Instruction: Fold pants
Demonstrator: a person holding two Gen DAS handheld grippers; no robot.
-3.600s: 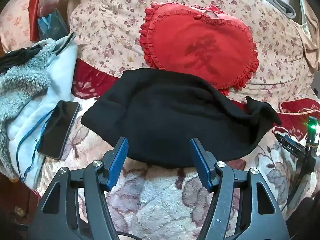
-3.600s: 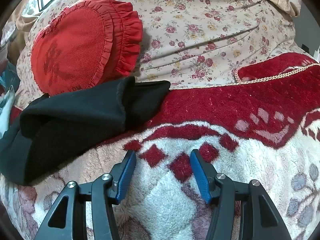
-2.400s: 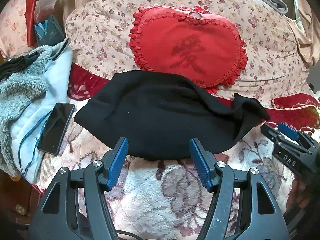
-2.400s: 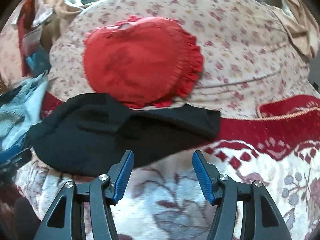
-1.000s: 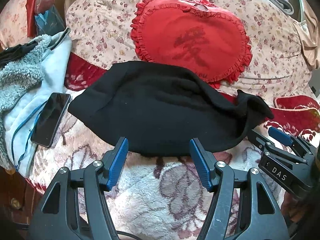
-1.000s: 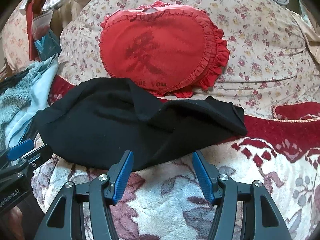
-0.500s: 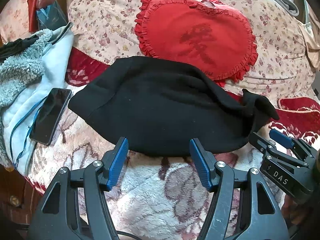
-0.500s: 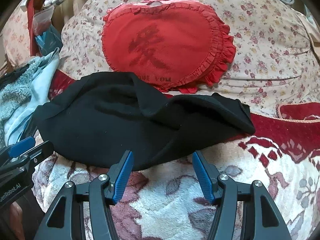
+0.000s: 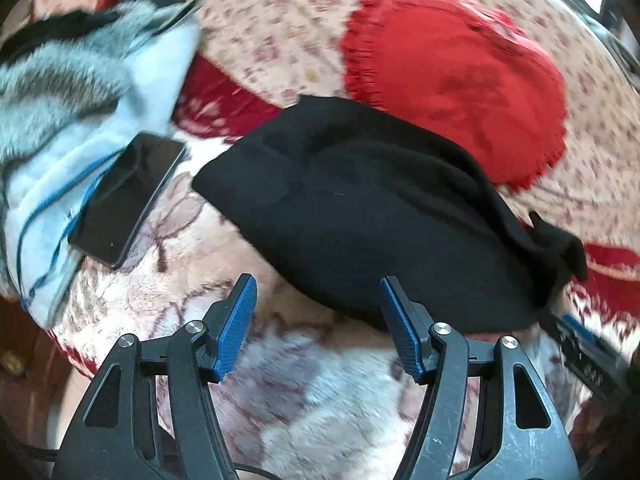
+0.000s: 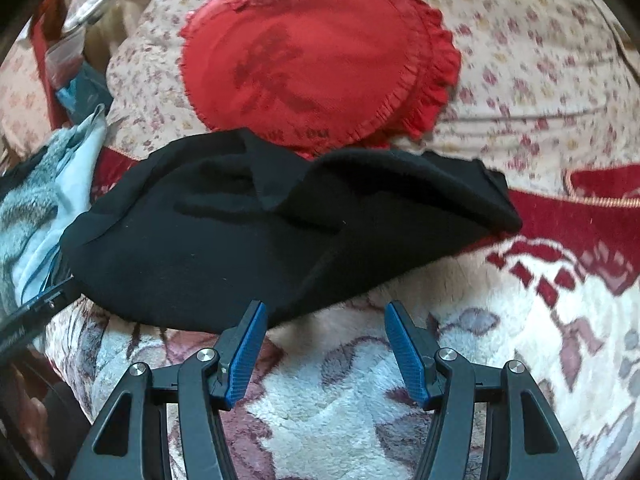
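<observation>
**A:** Bed under a plush floral blanket point(image 10: 360, 412), that's the work surface. Where do the fingers stand?

**B:** Both pairs are apart and empty. The left gripper point(image 9: 316, 300) hangs just over the near edge of the pants point(image 9: 380, 220), toward their left part. The right gripper point(image 10: 324, 324) sits at the near edge too, its left finger point(image 10: 248, 344) overlapping the hem in view; I can't tell if it touches.

**A:** And the pants?

**B:** Black, lying across the blanket in a rumpled heap, with a loose flap bunched at the right end. They look partly doubled over, not yet neat.

**A:** So how to do this step well?

**B:** I'd pinch the near edge at two spread points, catching every layer, then lift evenly and lay it over so the creases pull out. The soft pile may drag the cloth.

**A:** Beyond that?

**B:** A red heart cushion point(image 10: 316, 60) on a flowered quilt point(image 10: 540, 80) at the far side; a phone point(image 9: 124, 200) on pale fleece point(image 9: 72, 120) to the left, near the pants' left end.
</observation>
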